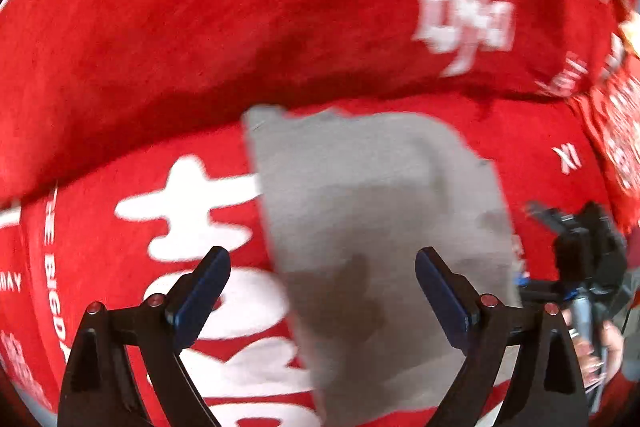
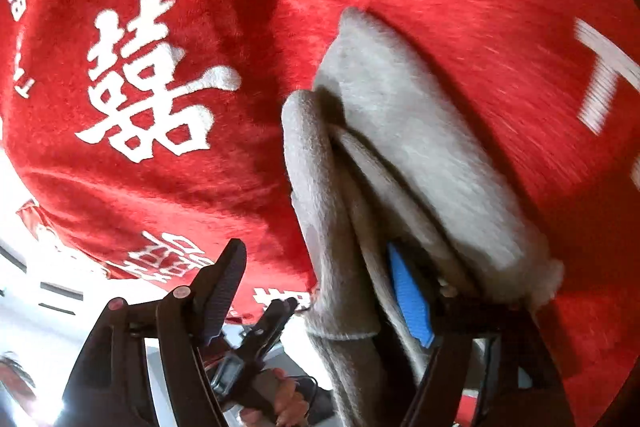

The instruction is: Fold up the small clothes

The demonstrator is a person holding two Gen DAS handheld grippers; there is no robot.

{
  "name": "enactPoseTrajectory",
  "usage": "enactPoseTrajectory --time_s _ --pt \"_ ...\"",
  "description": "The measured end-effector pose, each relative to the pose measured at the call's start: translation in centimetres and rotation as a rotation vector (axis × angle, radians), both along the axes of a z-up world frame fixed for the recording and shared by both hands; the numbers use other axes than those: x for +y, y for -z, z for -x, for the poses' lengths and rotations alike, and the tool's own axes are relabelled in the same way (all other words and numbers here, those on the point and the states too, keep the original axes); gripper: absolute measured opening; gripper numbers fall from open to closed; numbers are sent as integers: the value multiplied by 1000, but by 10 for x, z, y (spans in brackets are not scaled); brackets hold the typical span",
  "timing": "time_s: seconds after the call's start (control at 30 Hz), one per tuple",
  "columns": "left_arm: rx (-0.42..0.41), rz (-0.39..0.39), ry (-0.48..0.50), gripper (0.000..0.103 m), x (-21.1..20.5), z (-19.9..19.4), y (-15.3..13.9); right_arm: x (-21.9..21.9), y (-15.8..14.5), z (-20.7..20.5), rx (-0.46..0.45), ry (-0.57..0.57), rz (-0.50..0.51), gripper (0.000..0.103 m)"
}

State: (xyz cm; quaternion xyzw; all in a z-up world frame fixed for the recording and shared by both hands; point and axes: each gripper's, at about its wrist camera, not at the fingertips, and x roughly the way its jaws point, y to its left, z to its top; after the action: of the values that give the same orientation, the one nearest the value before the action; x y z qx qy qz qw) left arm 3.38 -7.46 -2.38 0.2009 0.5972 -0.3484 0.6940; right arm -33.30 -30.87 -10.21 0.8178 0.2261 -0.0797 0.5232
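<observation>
Left wrist view
Left gripper [image 1: 323, 281]: spread wide, both dark blue fingertips apart, pinching nothing.
Fingertips [image 1: 206, 287]: one hangs over the white lettering, the other over the grey cloth; whether they touch the surface cannot be told.
Grey garment [image 1: 372, 227]: lies flat on the red blanket, straight ahead between the two fingers, reaching from the middle of the view down to the lower edge; its top edge is uneven.
Red blanket [image 1: 200, 27]: fills almost the whole view, with a raised fold across the upper half that casts a shadow along the grey garment's top edge.
White lettering [image 1: 192, 211]: large characters printed on the blanket, just beside the garment's left edge and partly covered by it.
Right gripper [image 1: 576, 239]: seen at the right edge, dark and blurred, beside the garment's right border; its state cannot be told from here.

Right wrist view
Right gripper [image 2: 320, 287]: fingers stand well apart; the blue-padded finger [image 2: 410, 299] is buried in the grey cloth, the dark finger is bare.
Grip: cloth drapes over and around the blue-padded finger only, so the gripper is spread, not pinching.
Grey garment [image 2: 400, 115]: bunched in thick folded layers, rising from the gripper up toward the middle of the view, resting against the red blanket [image 2: 480, 7].
White lettering [image 2: 152, 79]: a large character on the blanket, left of the garment and apart from it.
Left gripper [image 2: 264, 327]: low in the view, dark, small and blurred, held in a hand [image 2: 288, 399].
</observation>
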Motion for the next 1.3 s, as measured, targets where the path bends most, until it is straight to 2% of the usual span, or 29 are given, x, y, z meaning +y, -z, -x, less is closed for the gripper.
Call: enactPoseTrajectory --time_s 0.1,0.2,0.23,0.27,0.3,0.33,0.43,0.53,0.7,0.77,0.87,1.0,1.07,1.2,1.3 --pt "10 -19 -76 94 21 -16 16 3 -9 -28 27 -122 31 75" --pt "-2 -59 -120 94 31 -23 28 4 -18 -48 94 -300 107 72" --pt "1 -70 -127 94 32 -23 32 5 -22 -55 125 -355 152 52" --pt "9 -86 -135 94 32 -25 38 6 -28 -64 186 -436 224 18" --pt "8 -96 -140 94 32 -25 41 7 -32 -68 224 -477 267 15" --pt "0 -105 -145 94 32 -24 44 8 -40 -73 251 -511 324 15" --pt "-10 -97 -145 94 31 -21 44 11 -85 -73 204 -533 510 14" --pt "-21 -55 -113 94 26 -12 33 9 -107 -61 201 -503 579 14" --pt "-39 -62 -26 94 13 8 35 -2 -87 -33 298 -477 547 14" --pt "-32 -70 -12 94 8 16 43 -7 -68 -24 357 -473 529 14" --pt "-37 -74 -6 94 6 22 54 -9 -51 -16 395 -463 510 15" --pt "-38 -74 -17 95 7 22 52 -5 -63 -16 437 -476 542 15" --pt "-68 -79 -24 94 11 21 45 -1 -73 -20 459 -486 558 15" --pt "-90 -89 -50 94 16 15 38 -5 -83 -32 405 -493 550 16" --pt "-107 -89 -73 94 13 2 39 -18 -86 -38 437 -496 558 20"
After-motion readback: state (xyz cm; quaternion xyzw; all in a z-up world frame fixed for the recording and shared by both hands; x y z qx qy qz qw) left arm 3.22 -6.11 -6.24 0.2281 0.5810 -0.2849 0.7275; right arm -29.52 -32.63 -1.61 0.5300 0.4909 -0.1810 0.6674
